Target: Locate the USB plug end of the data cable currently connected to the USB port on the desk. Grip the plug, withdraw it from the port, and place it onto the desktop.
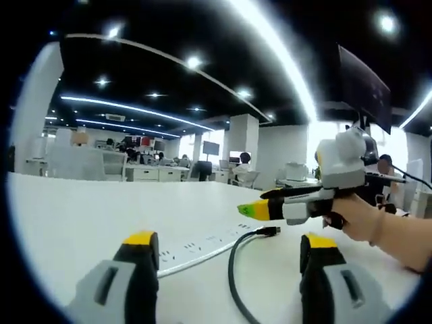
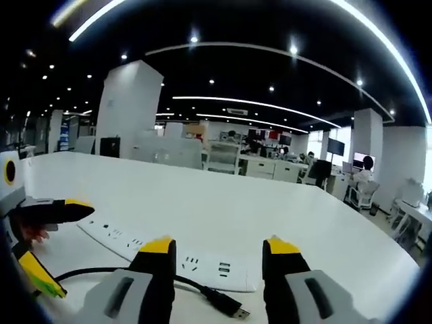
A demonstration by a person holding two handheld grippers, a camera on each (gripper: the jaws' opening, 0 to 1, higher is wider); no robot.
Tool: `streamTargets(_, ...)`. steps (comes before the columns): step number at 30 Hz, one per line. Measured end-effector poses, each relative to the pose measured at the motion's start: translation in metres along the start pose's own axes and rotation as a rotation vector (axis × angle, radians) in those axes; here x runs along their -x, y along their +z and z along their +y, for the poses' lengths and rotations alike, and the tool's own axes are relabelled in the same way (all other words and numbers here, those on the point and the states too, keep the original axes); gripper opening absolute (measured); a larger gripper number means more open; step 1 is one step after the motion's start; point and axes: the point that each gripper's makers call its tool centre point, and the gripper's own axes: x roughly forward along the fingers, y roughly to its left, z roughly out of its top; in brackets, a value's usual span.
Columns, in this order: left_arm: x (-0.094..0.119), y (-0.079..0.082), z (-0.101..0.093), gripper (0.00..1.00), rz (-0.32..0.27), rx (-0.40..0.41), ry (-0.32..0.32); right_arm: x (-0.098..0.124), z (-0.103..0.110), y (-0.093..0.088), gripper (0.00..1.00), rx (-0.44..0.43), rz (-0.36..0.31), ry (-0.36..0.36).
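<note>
Plug (image 2: 236,312) lies free on the desktop (image 2: 270,209) at my right gripper's (image 2: 219,253) six o'clock, clear of the power strip (image 2: 202,264), so withdrawal and placement look done, both my grippers spread and empty.

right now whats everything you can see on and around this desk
desk: one, white, wide top under both grippers
power strip: one, white, long, lying flat on the desk
data cable: one, black, curving across the desk beside the strip
USB plug: one, black with metal tip, lying on the desk, out of the strip
office background: white desks, monitors, seated people, white pillars, ceiling lights
hand: one, at the right, holding the right gripper
left gripper: grey jaws with yellow tips, open, nothing between them
right gripper: grey jaws with yellow tips, open above the strip and plug
</note>
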Motion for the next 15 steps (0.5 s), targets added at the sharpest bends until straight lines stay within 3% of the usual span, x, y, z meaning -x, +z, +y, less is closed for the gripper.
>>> streamTargets(9, 0.003, 0.0, 0.0, 0.86, 0.005, -0.007, 0.015, 0.002, 0.01, -0.009, 0.57, 0.003, 0.032, 0.033)
streamTargets(15, 0.01, 0.004, -0.004, 0.86, 0.006, -0.016, 0.027, 0.013, 0.011, 0.002, 0.57, 0.01, 0.022, 0.028)
